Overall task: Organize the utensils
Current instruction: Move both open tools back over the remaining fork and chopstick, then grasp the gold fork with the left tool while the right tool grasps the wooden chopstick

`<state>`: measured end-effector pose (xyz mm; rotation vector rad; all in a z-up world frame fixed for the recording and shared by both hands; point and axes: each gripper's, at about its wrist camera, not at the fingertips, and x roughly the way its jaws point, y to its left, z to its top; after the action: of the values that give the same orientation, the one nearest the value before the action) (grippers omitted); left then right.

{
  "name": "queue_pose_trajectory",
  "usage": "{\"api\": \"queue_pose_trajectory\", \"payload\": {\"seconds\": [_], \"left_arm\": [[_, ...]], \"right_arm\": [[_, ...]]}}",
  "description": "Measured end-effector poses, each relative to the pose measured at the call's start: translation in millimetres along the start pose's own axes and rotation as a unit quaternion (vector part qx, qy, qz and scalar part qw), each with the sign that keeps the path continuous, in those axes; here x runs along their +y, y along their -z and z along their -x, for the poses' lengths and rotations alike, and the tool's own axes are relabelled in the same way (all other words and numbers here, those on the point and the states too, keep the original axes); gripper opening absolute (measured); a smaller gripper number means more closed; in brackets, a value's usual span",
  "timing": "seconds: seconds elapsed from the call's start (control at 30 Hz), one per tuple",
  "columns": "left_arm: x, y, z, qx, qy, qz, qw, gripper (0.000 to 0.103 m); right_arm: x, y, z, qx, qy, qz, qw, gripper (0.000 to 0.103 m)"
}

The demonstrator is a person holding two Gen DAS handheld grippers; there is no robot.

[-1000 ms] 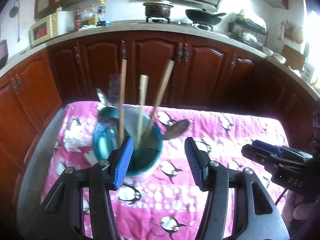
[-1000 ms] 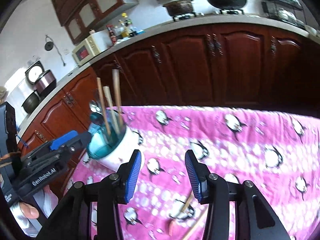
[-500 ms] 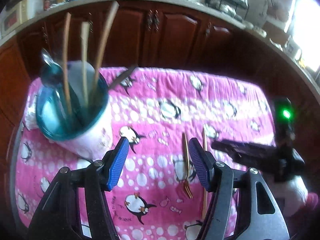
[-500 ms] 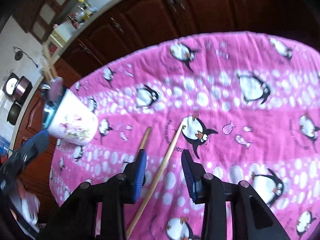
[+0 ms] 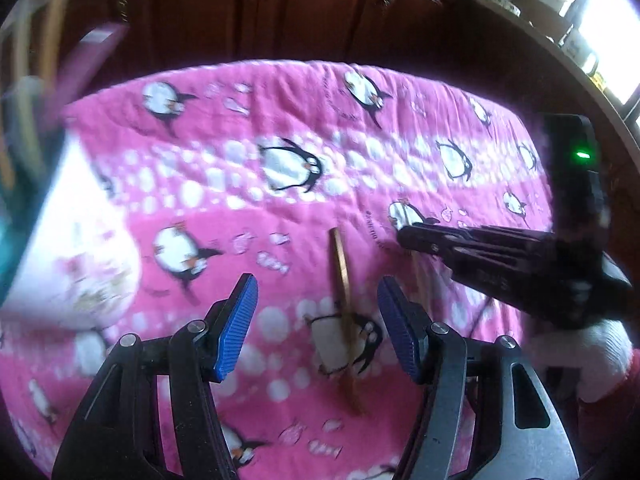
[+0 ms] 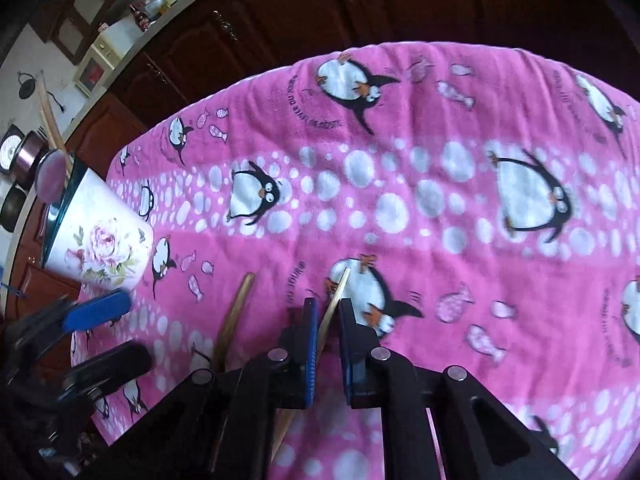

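Note:
Two utensils lie on the pink penguin cloth. One is a thin wooden chopstick, the other a broader wooden-handled utensil to its left. My right gripper points down at the cloth. Its jaws are closing, and the pads pinch the chopstick just below its far tip. My left gripper hangs open, low over the cloth, with the wooden-handled utensil lying between its blue pads, untouched. The floral white cup with a teal inside holds several utensils at the left.
Dark wooden cabinets run behind the table, under a counter with a microwave and pots. The cloth's far edge drops off toward the cabinets. A hand in a white and red sleeve holds the right gripper.
Both grippers have sunk toward the cloth. The left one swung right, from the cup to over the wooden-handled utensil. The right jaws have narrowed onto the chopstick.

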<state>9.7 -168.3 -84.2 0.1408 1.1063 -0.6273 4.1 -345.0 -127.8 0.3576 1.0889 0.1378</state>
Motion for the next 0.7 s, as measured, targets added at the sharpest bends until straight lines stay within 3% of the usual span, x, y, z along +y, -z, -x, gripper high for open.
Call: {"api": "queue_pose_trajectory", "payload": {"seconds": [0.13,0.2,0.33,0.37,0.5,0.7], "left_arm": [[-10,-11,-29,0.033,0.003,-0.008,0.9994,0.061],[-13,-17,-41,0.045,0.001,-0.01,0.9989,0.051],[-14,-26,-59,0.062,-0.009,-0.011,0.998,0.014],[-14,-27,-61,0.062,-0.011,-0.012,0.9979,0.01],[-10,-24,-51,0.045,0.001,-0.007,0.999,0.006],[1,-12,16,-0.025,0.029,-0.002,0.9993,0.005]], "right_arm": [[-20,6,9,-0.001,-0.015,-0.022,1.0,0.009],[-26,8,9,0.001,-0.024,-0.03,0.999,0.009],[-35,9,10,0.002,-0.047,-0.042,0.998,0.009],[-37,8,10,0.001,-0.051,-0.044,0.998,0.009],[-33,8,17,-0.005,-0.047,-0.036,0.998,0.008],[-7,9,53,-0.049,-0.067,-0.009,0.997,0.006]]}}
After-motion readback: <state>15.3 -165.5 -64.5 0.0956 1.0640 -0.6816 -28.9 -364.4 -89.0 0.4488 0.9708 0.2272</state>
